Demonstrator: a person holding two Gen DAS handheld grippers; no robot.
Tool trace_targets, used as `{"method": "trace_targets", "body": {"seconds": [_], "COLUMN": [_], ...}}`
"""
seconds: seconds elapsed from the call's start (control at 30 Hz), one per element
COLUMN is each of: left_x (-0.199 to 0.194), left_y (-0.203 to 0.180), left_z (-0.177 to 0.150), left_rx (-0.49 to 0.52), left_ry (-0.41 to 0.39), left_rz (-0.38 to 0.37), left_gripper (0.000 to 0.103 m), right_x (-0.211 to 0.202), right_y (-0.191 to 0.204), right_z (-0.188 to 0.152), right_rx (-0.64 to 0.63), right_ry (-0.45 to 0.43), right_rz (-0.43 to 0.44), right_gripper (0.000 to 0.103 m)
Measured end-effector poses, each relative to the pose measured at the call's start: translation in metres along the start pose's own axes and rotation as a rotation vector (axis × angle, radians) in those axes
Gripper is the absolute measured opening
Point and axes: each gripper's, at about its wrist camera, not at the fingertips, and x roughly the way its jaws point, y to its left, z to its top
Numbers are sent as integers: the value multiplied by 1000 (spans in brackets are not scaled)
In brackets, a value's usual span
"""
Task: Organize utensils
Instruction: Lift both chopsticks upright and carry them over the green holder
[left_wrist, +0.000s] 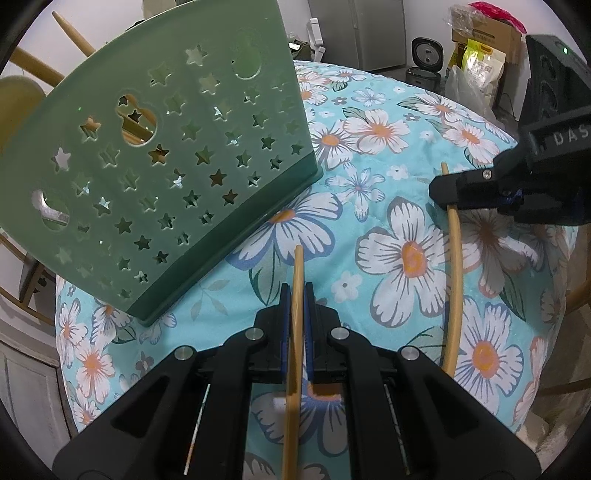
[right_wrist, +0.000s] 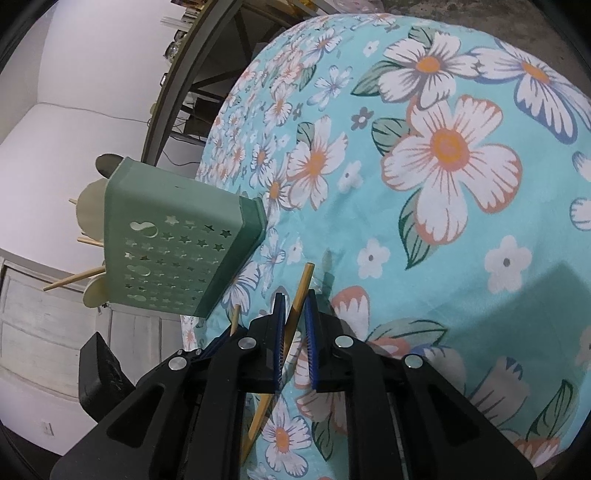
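Each gripper has one bamboo chopstick: the left gripper (left_wrist: 297, 295) is clamped on one chopstick (left_wrist: 297, 273) running lengthwise through its jaws, the right gripper (right_wrist: 294, 301) has narrowed its jaws round the other chopstick (right_wrist: 300, 291). The green holder (left_wrist: 155, 155) stands just ahead-left of the left one on the floral cloth (left_wrist: 406, 177), so I'd guess the left drops first

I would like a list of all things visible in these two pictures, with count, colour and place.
utensil holder: one, green with star holes, on the tablecloth, wooden utensils inside.
chopsticks: two, light wood; one in the left tool, one in the right tool.
tablecloth: one, turquoise with flowers, covering the table.
rice cooker: one, dark, in the background.
bags and boxes: several, background right.
left tool: black, shut on a chopstick.
right tool: black, shut on a chopstick.
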Motion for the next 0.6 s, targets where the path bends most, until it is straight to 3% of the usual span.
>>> {"method": "trace_targets", "body": {"seconds": [0.3,0.6], "left_x": [-10,-73], "left_y": [11,79], "left_z": [0,12], "left_rx": [-57,-293], "left_ry": [-40,-186], "left_rz": [-12,-209], "left_gripper": [5,5], "right_x": [-26,-67], "right_y": [20,56], "right_z": [6,8], "right_rx": [-65,-197], "right_ry": [-65,-177], "right_rz": [7,-4], "right_gripper": [9,8]}}
